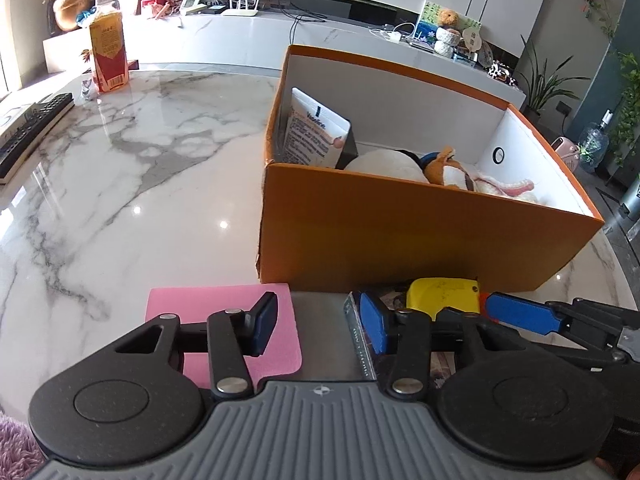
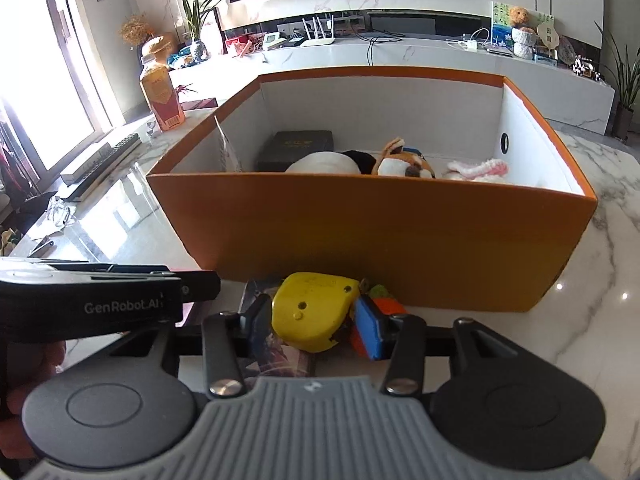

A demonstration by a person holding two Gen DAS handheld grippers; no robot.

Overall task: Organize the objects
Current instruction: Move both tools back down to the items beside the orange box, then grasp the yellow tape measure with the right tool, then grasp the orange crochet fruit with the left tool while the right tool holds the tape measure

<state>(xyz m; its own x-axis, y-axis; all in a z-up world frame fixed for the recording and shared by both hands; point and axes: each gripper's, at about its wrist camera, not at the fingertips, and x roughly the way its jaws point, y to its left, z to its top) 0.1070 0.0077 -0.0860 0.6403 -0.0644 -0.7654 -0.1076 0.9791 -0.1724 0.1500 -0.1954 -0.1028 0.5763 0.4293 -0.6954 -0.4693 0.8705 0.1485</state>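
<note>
An orange box (image 1: 400, 232) (image 2: 380, 232) stands on the marble table, holding a Vaseline tube (image 1: 314, 130), a dark case (image 2: 296, 146) and plush toys (image 1: 440, 170) (image 2: 400, 166). A yellow tape measure (image 2: 310, 310) (image 1: 444, 294) lies in front of it, partly on a dark booklet (image 2: 280, 356) (image 1: 362, 332). My right gripper (image 2: 316, 320) has its fingers on either side of the tape measure, closed against it. My left gripper (image 1: 320, 328) is open and empty, over a pink pad (image 1: 224, 320) and the booklet's edge.
An orange juice bottle (image 1: 107, 54) (image 2: 160, 96) and a remote with a book (image 1: 28, 132) (image 2: 100, 162) sit at the table's far left. A small orange item (image 2: 384, 304) lies beside the tape measure. A TV console stands behind.
</note>
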